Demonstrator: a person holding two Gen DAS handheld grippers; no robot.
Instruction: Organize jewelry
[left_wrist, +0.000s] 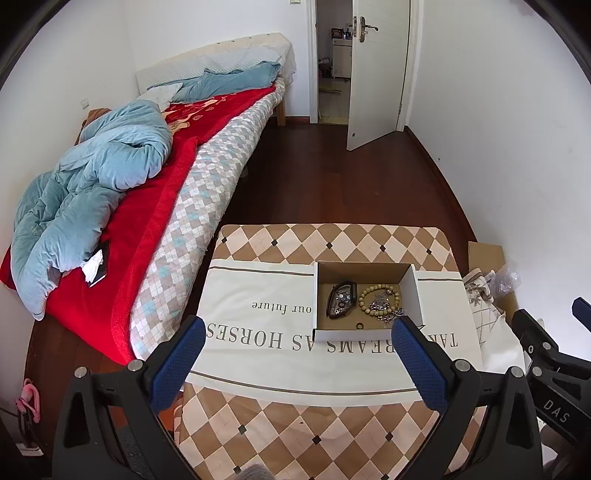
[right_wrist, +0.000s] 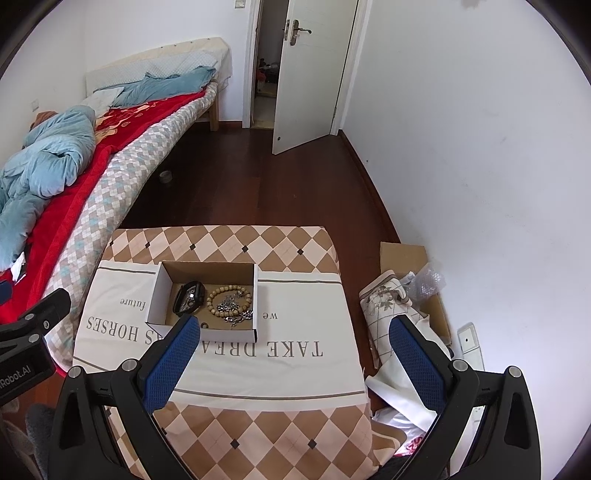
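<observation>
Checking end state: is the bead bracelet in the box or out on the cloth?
In. The bead bracelet lies on the floor of the open cardboard box, beside a dark watch, with a silver chain over it.

We see our right gripper (right_wrist: 295, 332) spread wide above the table (right_wrist: 258, 435); the box (right_wrist: 155, 295) holds a bead bracelet (right_wrist: 211, 300), chain (right_wrist: 236, 314) and watch (right_wrist: 189, 297).

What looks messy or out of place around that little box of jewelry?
Inside the cardboard box, a silver chain lies tangled across the beaded bracelet, and a small ring sits loose near the front. The watch lies apart, left.
</observation>
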